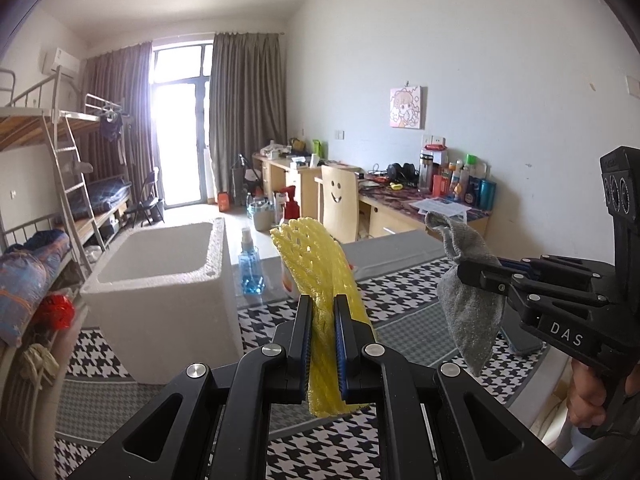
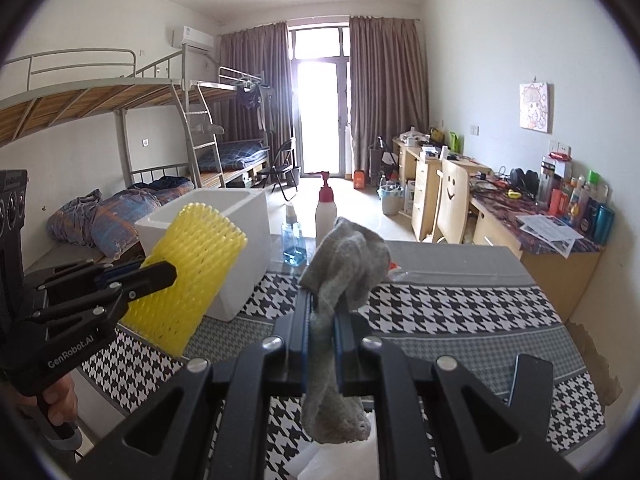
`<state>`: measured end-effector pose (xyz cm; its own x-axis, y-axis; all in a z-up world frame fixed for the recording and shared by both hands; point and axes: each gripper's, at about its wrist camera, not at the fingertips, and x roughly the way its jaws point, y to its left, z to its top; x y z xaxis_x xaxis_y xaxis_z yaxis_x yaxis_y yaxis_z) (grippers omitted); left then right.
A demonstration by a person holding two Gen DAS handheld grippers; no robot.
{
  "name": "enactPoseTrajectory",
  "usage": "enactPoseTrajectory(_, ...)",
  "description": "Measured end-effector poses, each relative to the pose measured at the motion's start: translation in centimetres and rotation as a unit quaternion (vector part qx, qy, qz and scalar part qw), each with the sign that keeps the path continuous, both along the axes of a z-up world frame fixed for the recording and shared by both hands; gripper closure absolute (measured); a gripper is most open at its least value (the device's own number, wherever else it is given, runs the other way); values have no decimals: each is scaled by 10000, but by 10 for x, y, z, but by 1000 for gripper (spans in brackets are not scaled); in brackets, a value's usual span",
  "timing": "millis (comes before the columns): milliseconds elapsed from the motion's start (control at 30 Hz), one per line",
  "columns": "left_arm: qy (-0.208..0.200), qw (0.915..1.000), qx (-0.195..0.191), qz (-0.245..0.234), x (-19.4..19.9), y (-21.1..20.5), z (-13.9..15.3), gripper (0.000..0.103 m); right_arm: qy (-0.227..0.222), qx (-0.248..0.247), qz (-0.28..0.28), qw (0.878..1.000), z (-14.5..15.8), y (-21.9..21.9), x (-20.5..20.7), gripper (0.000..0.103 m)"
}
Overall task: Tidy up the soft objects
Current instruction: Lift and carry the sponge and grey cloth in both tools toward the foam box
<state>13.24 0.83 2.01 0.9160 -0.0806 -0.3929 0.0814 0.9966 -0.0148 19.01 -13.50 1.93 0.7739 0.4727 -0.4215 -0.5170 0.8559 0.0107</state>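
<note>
Yellow foam net, the mesh sleeve kind put round fruit, is clamped in the left gripper: jaws nearly together, pinching its lower part flat, the top fanning up free. Grey cloth is pinched the same way in the right gripper, one bunch standing above the pads and a tail hanging below. Both items are held in the air above the houndstooth table cover, not resting on it. From the left wrist view the right gripper sits off to the right, well apart from the left one.

Step in hand, as I judge it: carry phase, both soft items picked up and not yet put away.

Likely destination: white foam box, open-topped, on the table to the left, empty as far as its visible inside shows. A blue spray bottle stands just beside it.

Next move calls for bringing each gripper over the box mouth, clear of the rim and bottle, then opening the jaws. Net is light and springy; it may cling to a pad.
</note>
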Motion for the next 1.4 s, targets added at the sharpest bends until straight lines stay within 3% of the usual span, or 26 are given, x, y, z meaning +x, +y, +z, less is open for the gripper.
enactPoseTrajectory(700,-218,9993,170,250,24,24,15,92,-165,-168,201,9995,18,34,21,90)
enactPoseTrajectory(1400,-310,9954,190,886,44,68,31,92,-286,-354,549,9975,30,79,40,90)
